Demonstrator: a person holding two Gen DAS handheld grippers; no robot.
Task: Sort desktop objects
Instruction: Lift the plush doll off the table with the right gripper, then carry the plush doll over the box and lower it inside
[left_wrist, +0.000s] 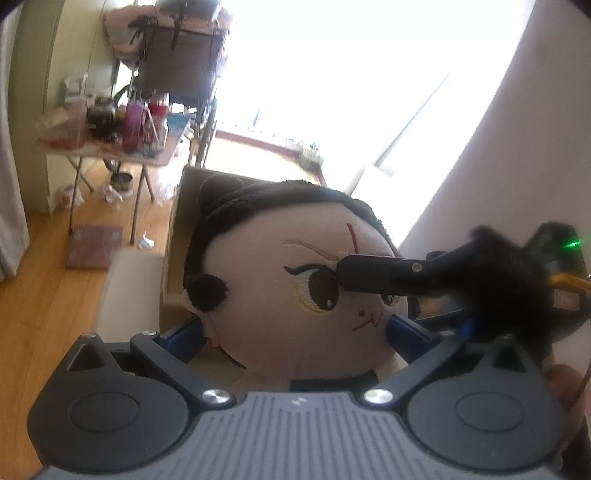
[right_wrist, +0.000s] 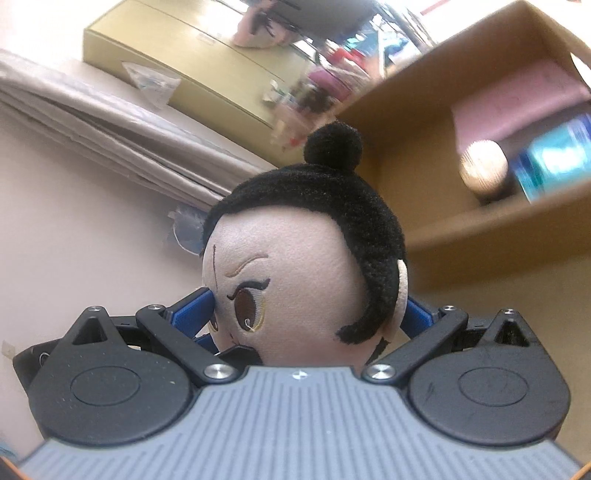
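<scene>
A plush doll head (left_wrist: 295, 291) with black hair, a topknot and an embroidered face fills both views. My left gripper (left_wrist: 295, 332) is shut on the doll, its blue pads (left_wrist: 184, 338) pressing both sides of the head near the ear and cheek. My right gripper (right_wrist: 310, 317) is also shut on the doll (right_wrist: 306, 273), its blue pads (right_wrist: 195, 314) squeezing the face side and the ear side. In the left wrist view a black finger (left_wrist: 373, 275) of the right gripper lies across the doll's face. The doll's body is hidden below the grippers.
An open cardboard box (right_wrist: 436, 122) stands behind the doll, holding a pink item (right_wrist: 517, 99), a blue packet (right_wrist: 554, 155) and a round pale object (right_wrist: 484, 166). It also shows in the left wrist view (left_wrist: 184, 206). A cluttered folding table (left_wrist: 110, 147) stands on the wooden floor.
</scene>
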